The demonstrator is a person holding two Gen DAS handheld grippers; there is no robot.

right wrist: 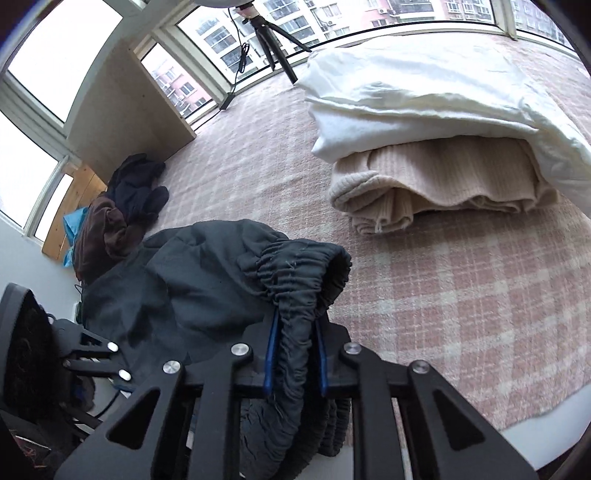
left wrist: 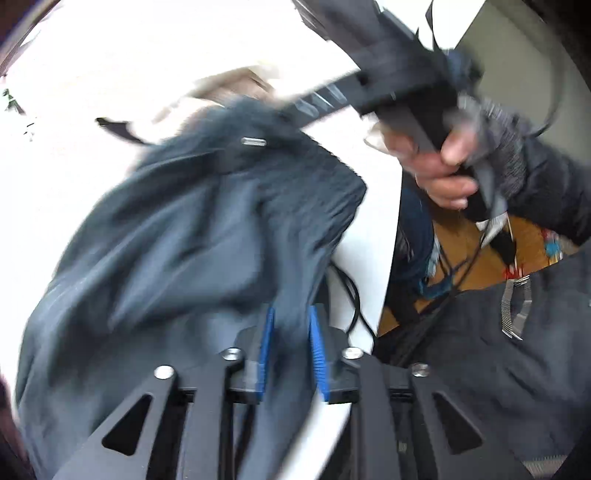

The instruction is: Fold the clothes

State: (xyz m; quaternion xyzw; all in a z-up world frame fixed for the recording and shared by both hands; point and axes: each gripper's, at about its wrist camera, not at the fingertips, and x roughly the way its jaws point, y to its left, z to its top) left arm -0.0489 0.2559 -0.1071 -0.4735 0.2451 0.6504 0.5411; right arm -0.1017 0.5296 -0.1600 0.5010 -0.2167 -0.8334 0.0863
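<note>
A dark blue-grey garment [left wrist: 192,236] with an elastic gathered waistband [right wrist: 295,266] hangs between both grippers. My left gripper [left wrist: 291,332] is shut on a fold of its cloth. My right gripper [right wrist: 295,332] is shut on the bunched waistband, above the pink plaid bed [right wrist: 461,295]. In the left wrist view the right gripper [left wrist: 391,92] shows at the upper right, held by a hand [left wrist: 443,170], blurred by motion. The garment droops leftward in the right wrist view [right wrist: 177,295].
A folded beige knit [right wrist: 424,184] under a folded white cloth [right wrist: 424,103] lies on the bed's far side. A pile of dark and brown clothes [right wrist: 125,206] sits at the bed's left edge. A tripod [right wrist: 273,33] stands by the windows.
</note>
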